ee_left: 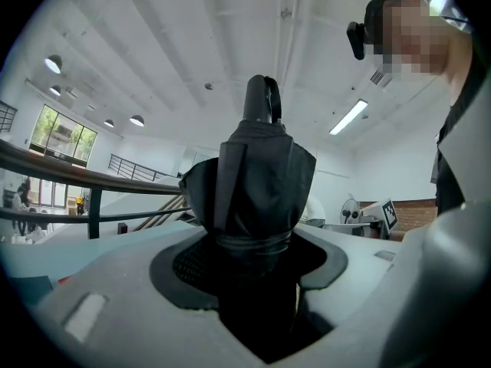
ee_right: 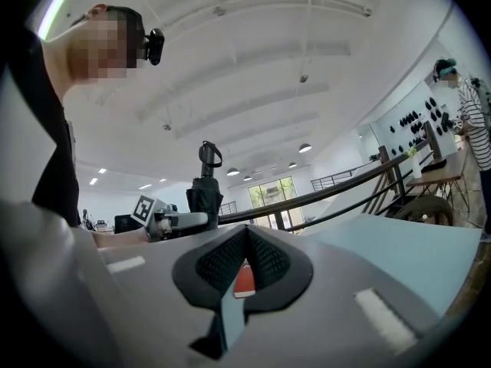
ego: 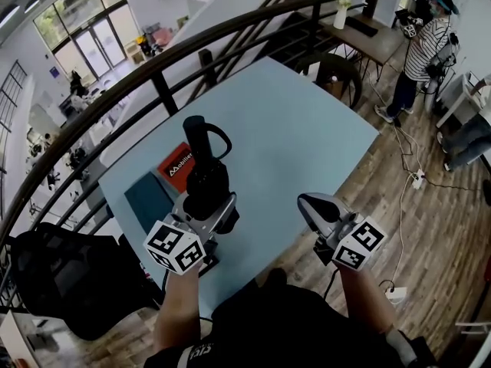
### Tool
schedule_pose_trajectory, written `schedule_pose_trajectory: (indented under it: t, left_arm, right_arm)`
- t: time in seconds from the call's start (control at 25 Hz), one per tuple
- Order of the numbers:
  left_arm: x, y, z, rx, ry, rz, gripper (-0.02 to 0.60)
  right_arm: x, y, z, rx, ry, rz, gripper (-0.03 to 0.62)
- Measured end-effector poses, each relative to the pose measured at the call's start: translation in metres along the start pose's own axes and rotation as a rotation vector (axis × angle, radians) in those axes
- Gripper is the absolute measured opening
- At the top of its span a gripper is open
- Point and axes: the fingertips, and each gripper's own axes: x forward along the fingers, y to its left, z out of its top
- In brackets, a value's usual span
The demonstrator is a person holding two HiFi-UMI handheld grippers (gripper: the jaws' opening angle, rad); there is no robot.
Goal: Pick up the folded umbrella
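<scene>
Table (ego: 307, 129) near edge, open top beyond: left claw (ego: 205, 205) clamps umbrella (ego: 205, 156); right claw (ego: 309, 203) closed.

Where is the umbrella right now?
Head view, left of centre: the umbrella stands upright, clamped in the left gripper over the near-left part of the table, right beside the red box.

The head view looks steeply down on the tabletop (ego: 307, 129). Both gripper views look level along their jaws, close in; all three share the umbrella (ego: 205, 167).
</scene>
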Motion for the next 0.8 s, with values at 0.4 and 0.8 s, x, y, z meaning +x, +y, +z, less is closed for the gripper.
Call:
schedule_pose_trajectory:
  t: [0.4, 0.8]
  left_arm:
    - [0.001, 0.006, -0.001, 0.014, 0.015, 0.016, 0.270]
    - [0.002, 0.013, 0.001, -0.004, 0.010, 0.029, 0.270]
  right_arm:
    - [0.008, -0.007, 0.000, -0.009, -0.002, 0.003, -0.002]
    - [0.013, -0.013, -0.003, 0.009, 0.000, 0.013, -0.002]
